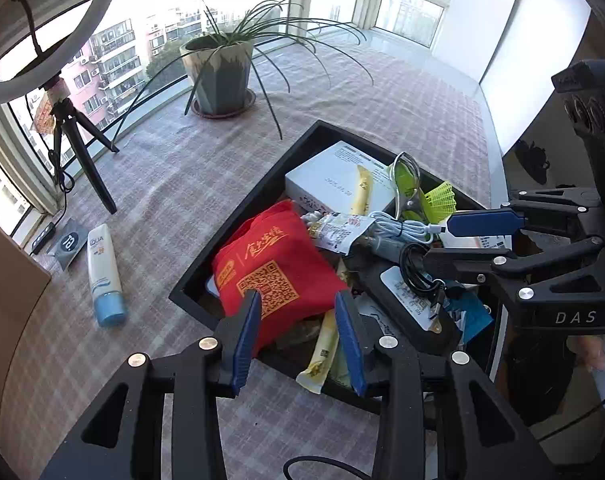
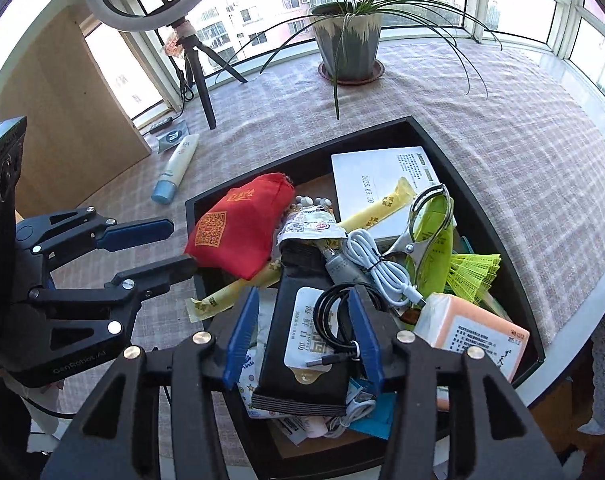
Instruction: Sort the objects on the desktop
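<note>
Two grippers held over black tray [image 2: 502, 216], jaws of both apart, nothing gripped: left gripper [image 1: 298, 336] above red bag [image 1: 262, 264], right gripper [image 2: 302, 332] straddling black pack [image 2: 302, 340] with black cable [image 2: 334, 320]. Pick step judged pending; descent and closing needed. Tray crammed: white box [image 2: 374, 176] at 12 o'clock, tongs [image 2: 422, 232] closed at 2, shuttlecock [image 2: 474, 272] at 3.

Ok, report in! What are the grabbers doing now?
Left gripper open, empty, over red bag. Right gripper open over black cable. Tray piled full.
</note>
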`<state>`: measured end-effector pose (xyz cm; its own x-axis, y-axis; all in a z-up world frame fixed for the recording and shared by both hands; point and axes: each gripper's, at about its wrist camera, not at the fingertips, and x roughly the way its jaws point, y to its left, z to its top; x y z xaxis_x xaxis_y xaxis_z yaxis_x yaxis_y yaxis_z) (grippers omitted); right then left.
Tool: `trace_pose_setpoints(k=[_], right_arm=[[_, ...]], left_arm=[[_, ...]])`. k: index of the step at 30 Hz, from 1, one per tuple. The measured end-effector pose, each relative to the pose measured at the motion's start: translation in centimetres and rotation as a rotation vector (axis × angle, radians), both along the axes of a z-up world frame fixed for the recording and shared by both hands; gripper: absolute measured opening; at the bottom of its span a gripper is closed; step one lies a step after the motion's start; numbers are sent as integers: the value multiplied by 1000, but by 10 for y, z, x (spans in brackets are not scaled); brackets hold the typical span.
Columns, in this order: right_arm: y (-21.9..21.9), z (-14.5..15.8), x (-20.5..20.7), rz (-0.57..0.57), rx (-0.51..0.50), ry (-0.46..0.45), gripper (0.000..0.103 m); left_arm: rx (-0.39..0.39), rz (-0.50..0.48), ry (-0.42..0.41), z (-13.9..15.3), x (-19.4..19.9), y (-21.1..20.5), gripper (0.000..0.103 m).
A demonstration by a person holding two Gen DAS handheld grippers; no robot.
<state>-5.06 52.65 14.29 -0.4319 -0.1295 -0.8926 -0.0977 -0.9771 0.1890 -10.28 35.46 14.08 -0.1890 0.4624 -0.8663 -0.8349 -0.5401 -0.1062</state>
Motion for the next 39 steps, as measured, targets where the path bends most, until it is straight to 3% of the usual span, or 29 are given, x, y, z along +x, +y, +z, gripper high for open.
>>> trace_pose_setpoints(k=[3,6,15,20,29,39], right_arm=[[-17,1,-21,18,-57,-3,48],[-36,1,-46,39,-125,-8,55],[-85,-24,-144,47,-252,-103,55],[-111,-49,-193,56,-246,-170,55],[-136,-102,-261,-1,-307,-291,55],[-154,-136,-292,-6,-332,-340,55]], left_arm=[[-24,96,-30,-5,-32,-26,43],[-32,184,-88,-12,-65,-52,44],[-43,348,-178,-43,-144,-98,44],[-56,380,-209,-63,-180,-104,53],[-67,389,-278,-104,-219,-92,57],[-60,394,-332,-133,-237,-80,57]])
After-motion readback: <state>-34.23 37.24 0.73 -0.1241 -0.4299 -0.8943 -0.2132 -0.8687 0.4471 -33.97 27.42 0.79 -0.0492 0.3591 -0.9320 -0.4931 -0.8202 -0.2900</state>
